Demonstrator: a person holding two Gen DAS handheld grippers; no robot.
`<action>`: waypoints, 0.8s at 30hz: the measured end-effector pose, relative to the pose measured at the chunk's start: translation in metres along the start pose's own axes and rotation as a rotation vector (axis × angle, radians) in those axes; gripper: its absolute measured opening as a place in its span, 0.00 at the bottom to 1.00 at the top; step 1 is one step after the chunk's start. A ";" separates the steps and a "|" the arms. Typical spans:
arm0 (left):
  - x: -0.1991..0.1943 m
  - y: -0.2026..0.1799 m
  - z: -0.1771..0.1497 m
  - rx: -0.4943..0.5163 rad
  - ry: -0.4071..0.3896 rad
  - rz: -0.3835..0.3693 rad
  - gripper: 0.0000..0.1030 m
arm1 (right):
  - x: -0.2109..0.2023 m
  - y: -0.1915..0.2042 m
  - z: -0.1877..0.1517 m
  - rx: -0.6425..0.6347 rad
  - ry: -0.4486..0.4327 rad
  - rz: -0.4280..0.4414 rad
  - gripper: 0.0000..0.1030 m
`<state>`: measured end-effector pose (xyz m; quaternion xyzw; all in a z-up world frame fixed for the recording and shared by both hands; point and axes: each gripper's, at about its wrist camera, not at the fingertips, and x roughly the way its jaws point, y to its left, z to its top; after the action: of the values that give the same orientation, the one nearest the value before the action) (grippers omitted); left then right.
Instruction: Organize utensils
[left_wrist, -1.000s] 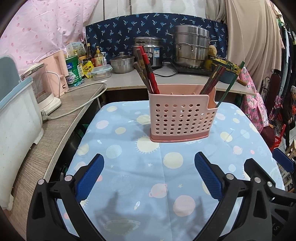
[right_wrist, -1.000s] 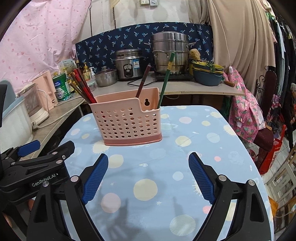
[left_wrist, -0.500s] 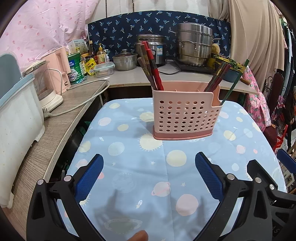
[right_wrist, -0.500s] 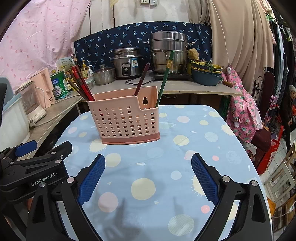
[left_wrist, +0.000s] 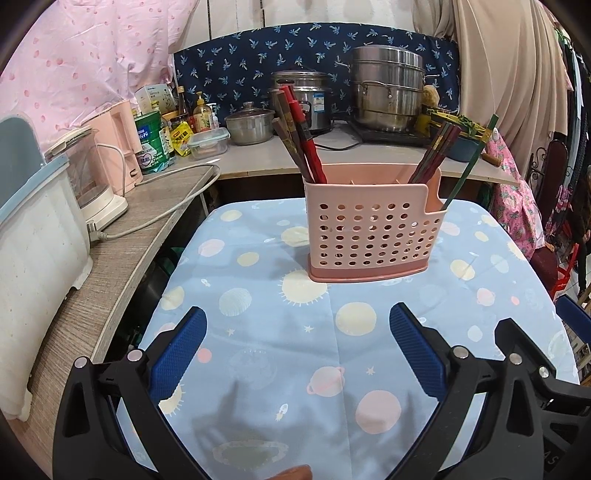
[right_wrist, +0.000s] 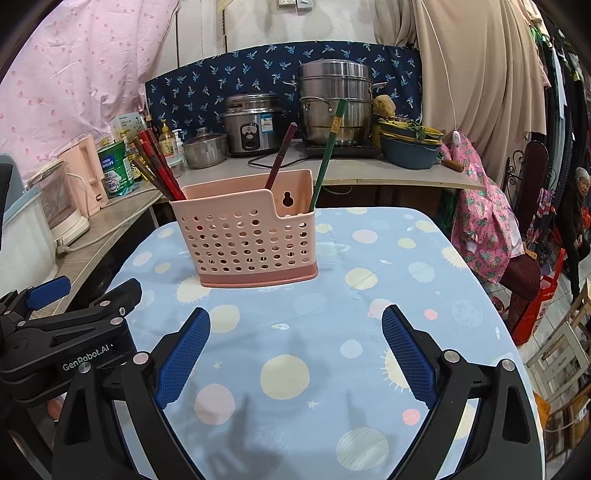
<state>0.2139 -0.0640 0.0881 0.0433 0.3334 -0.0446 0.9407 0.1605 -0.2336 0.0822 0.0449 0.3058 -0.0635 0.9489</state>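
A pink perforated utensil holder (left_wrist: 371, 229) stands on the blue planet-print tablecloth (left_wrist: 295, 354); it also shows in the right wrist view (right_wrist: 247, 236). Red and brown chopsticks (left_wrist: 299, 136) lean in its left compartment, dark red ones (left_wrist: 436, 151) and a green one (left_wrist: 469, 162) on its right. In the right wrist view the left bundle (right_wrist: 159, 166), a dark red chopstick (right_wrist: 280, 155) and the green chopstick (right_wrist: 328, 151) stand in it. My left gripper (left_wrist: 297, 347) is open and empty, short of the holder. My right gripper (right_wrist: 295, 347) is open and empty, short of the holder.
A counter behind holds a rice cooker (right_wrist: 253, 125), steel steamer pot (right_wrist: 334, 99), small pot (left_wrist: 247, 123), cans and bottles. A white appliance (left_wrist: 33, 266) and kettle (left_wrist: 92, 177) stand on the left shelf. A chair (right_wrist: 524, 266) and a person (right_wrist: 580, 218) are at right.
Both grippers have drawn back slightly from the holder, which looks a little farther and higher in view. Both stay open and empty.
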 end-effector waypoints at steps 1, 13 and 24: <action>0.000 0.001 0.000 -0.003 0.000 0.000 0.92 | 0.000 0.000 0.000 0.001 0.001 -0.001 0.88; 0.009 -0.001 0.000 -0.022 0.020 0.008 0.92 | 0.005 0.000 0.001 -0.004 0.008 -0.002 0.88; 0.012 -0.001 0.000 -0.020 0.024 0.006 0.92 | 0.008 0.001 0.000 0.000 0.011 0.000 0.88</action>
<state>0.2230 -0.0657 0.0799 0.0356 0.3451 -0.0377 0.9371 0.1669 -0.2335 0.0778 0.0451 0.3111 -0.0632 0.9472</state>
